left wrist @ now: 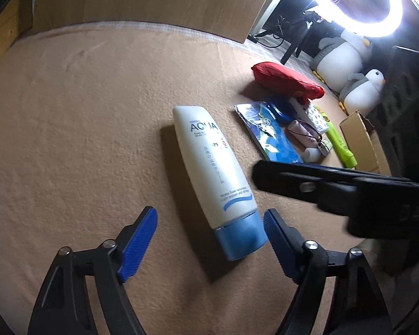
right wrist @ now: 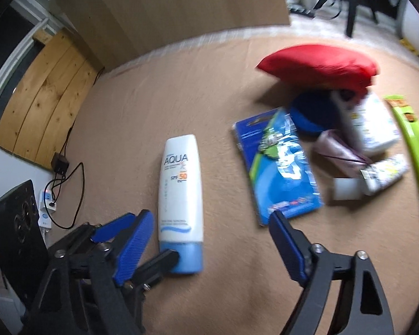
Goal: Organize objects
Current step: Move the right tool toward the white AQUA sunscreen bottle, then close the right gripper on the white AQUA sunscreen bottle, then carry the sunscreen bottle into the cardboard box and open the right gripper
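A white AQUA sunscreen tube with a light blue cap lies flat on the tan carpet, cap toward me; it also shows in the right wrist view. My left gripper is open, its blue pads on either side of the cap, empty. My right gripper is open and empty, just right of the tube; its black body crosses the left wrist view. A pile lies to the right: a red pouch, a blue blister pack, a green tube, small tubes.
A cardboard box and two plush penguins stand at the far right under a bright ring light. A wooden panel stands at the back. A power strip and cables lie at the left.
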{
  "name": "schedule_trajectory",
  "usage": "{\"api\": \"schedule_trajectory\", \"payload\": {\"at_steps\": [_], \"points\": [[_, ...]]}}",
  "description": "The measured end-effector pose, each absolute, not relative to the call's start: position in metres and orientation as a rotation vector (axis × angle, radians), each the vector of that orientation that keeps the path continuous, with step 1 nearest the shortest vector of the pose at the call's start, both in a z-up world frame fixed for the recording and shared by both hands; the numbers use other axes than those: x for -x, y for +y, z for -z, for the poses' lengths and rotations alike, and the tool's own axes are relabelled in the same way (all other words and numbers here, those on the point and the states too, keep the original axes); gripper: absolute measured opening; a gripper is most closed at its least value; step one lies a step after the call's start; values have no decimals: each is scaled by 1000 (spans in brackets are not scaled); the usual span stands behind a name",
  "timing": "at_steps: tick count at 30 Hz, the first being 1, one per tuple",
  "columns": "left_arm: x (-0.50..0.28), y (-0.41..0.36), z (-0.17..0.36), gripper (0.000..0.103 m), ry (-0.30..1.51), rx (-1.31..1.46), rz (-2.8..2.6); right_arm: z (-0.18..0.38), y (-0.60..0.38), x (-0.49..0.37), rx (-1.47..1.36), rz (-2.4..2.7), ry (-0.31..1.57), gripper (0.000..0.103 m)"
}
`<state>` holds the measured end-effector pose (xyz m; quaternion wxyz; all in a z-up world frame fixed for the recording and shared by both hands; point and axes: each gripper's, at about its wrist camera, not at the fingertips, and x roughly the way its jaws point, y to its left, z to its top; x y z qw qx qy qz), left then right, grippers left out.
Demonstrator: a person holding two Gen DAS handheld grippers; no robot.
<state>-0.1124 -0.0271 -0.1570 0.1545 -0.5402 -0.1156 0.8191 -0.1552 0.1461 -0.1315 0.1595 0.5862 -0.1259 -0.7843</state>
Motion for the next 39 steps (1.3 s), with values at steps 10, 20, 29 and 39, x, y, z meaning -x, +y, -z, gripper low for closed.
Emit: {"api": "schedule_trajectory", "payload": {"at_steps": [10,20,29,39], "points": [[120,-24,169,58,-415,1561,-2260,160,118,169,-1752,2046,-382,56],[123,-15,169,51,-427,1560,-2238,165,115,167,-1752,2037,-412,42],[120,13,146,50,-391,1511,-2256,146,141,155,-1707,2090,-469,41],[123,104,106,49,-272,1382,-2216,102,220,128,-1624,2259,-470,41]]}}
